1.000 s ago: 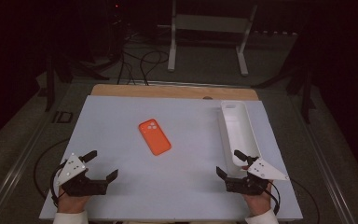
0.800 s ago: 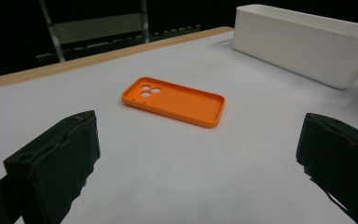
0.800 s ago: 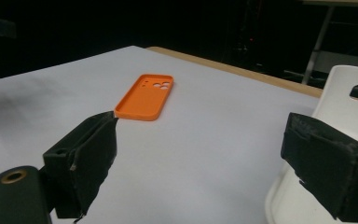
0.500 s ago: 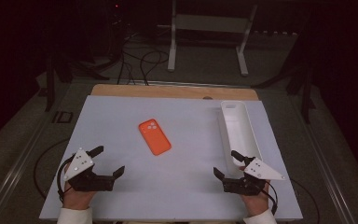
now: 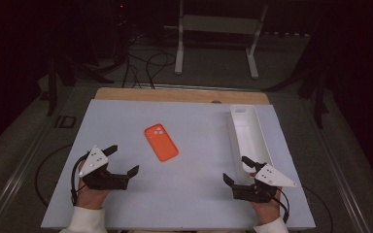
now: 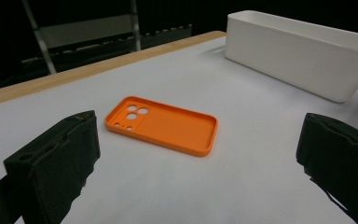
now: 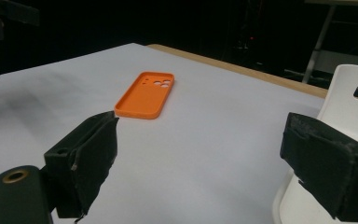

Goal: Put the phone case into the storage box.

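An orange phone case [image 5: 161,142] lies hollow side up near the middle of the white mat [image 5: 199,121]. My left gripper [image 5: 123,159] sits near the front left, open and empty, its jaws pointing toward the case [image 6: 163,123]. The left gripper [image 6: 198,158] frames the case from a short distance. At the front right, my right gripper [image 5: 236,169] is open and empty beside the near end of a long white tray [image 5: 249,138]. From the right gripper [image 7: 205,135], the case [image 7: 145,94] lies farther off and the tray [image 7: 349,93] is close at the right.
The tray [image 6: 298,51] runs along the mat's right side and looks empty. A wooden table strip [image 5: 175,93] borders the mat at the back. Beyond it are a metal stand [image 5: 216,29] and floor cables [image 5: 145,63].
My left gripper has moved right and a little forward, closer to the orange case. The right gripper has barely shifted. The case and the tray stay put.
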The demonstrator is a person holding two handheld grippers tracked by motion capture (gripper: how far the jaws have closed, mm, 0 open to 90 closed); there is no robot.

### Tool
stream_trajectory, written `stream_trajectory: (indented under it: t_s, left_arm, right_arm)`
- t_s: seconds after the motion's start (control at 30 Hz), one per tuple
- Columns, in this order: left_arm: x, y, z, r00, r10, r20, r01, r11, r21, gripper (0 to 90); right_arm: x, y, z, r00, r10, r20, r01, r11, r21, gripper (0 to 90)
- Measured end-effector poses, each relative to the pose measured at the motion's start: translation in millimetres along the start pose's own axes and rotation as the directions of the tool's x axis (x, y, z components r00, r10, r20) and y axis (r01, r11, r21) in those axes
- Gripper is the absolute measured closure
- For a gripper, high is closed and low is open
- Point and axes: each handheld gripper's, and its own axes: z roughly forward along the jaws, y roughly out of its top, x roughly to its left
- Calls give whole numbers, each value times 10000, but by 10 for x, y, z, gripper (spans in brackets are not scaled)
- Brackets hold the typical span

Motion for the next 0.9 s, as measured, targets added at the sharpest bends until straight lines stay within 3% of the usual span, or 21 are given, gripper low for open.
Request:
stream_trajectory:
  t_s: [0.43, 0.9]
  left_arm:
    - [-34, 125, 311, 9994, 74, 335, -79, 9998, 163, 0]
    - [-39, 218, 503, 9992, 95, 377, -106, 9995, 300, 2]
  right_arm:
    - [-10, -3, -6, 10000, 30, 67, -30, 10000, -10, 109]
    - [-10, -7, -2, 10000, 47, 76, -48, 10000, 9, 109]
